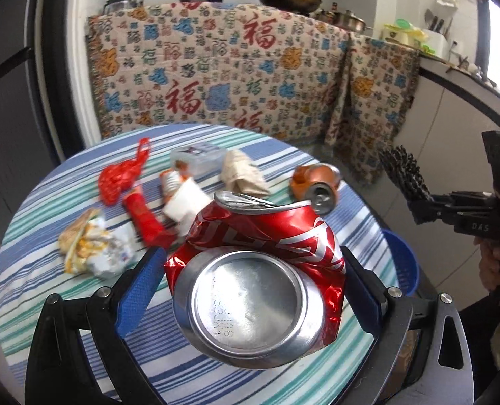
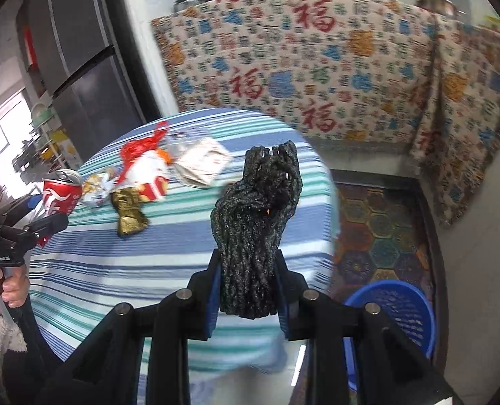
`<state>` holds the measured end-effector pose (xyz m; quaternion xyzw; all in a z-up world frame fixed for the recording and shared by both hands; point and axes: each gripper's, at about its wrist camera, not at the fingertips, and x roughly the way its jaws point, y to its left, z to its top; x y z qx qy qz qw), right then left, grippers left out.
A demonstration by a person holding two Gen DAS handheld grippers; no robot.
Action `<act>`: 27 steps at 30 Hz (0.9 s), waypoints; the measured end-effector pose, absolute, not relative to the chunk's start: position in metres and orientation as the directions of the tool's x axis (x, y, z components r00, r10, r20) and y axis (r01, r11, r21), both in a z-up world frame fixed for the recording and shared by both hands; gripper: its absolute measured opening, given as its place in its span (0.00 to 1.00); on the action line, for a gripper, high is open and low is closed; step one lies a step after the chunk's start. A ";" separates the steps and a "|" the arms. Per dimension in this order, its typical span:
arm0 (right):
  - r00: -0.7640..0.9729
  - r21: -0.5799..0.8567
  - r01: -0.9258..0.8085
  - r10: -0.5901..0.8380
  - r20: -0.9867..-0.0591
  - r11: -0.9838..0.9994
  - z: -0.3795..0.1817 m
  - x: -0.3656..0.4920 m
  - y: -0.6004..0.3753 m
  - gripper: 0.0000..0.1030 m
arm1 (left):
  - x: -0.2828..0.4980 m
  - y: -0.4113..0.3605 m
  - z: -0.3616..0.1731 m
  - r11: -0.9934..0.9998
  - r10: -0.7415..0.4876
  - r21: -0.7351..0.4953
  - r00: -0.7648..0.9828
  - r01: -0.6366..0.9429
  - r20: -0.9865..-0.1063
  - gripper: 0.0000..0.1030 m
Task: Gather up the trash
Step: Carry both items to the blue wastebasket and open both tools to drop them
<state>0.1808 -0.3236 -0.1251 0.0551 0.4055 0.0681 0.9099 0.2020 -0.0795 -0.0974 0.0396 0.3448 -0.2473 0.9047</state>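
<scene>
My left gripper [image 1: 250, 280] is shut on a crushed red cola can [image 1: 260, 270] and holds it above the round striped table [image 1: 47, 287]. My right gripper [image 2: 248, 287] is shut on a black glittery crumpled wrapper [image 2: 256, 233], held near the table's right edge. The right gripper with the wrapper also shows in the left wrist view [image 1: 405, 175]. The left gripper with the red can shows in the right wrist view [image 2: 61, 195]. A blue mesh trash basket [image 2: 398, 310] stands on the floor right of the table.
On the table lie a crushed orange can [image 1: 317, 182], a red plastic bag [image 1: 121, 175], a red wrapper [image 1: 145, 219], a white carton [image 1: 186, 202], a clear box [image 1: 199, 158], crumpled paper [image 1: 243, 172] and a foil wrapper [image 1: 91, 246]. A patterned blanket [image 1: 233, 67] hangs behind.
</scene>
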 end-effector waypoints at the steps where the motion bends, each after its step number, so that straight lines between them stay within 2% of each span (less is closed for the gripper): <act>1: 0.662 0.152 -0.058 0.152 -0.734 0.987 -0.126 0.176 -0.335 0.27 | 0.201 -0.092 -0.096 0.863 -0.436 -0.100 0.631 0.495 -0.642 0.95; 10: 0.642 0.109 0.135 -0.003 -0.767 0.985 -0.157 0.133 -0.439 0.27 | 0.179 -0.229 -0.093 0.726 -0.587 -0.148 0.493 0.672 -0.643 0.95; 16: 0.584 0.104 0.227 -0.050 -0.810 0.968 -0.192 0.116 -0.493 0.27 | 0.172 -0.304 -0.107 0.650 -0.640 -0.204 0.384 0.732 -0.665 0.95; 21: 0.536 0.128 0.285 -0.048 -0.843 0.950 -0.223 0.107 -0.536 0.27 | 0.181 -0.355 -0.142 0.645 -0.632 -0.263 0.307 0.718 -0.712 0.95; 27: 0.498 0.186 0.276 0.025 -0.867 0.943 -0.256 0.116 -0.570 0.27 | 0.201 -0.407 -0.184 0.668 -0.603 -0.314 0.243 0.674 -0.760 0.95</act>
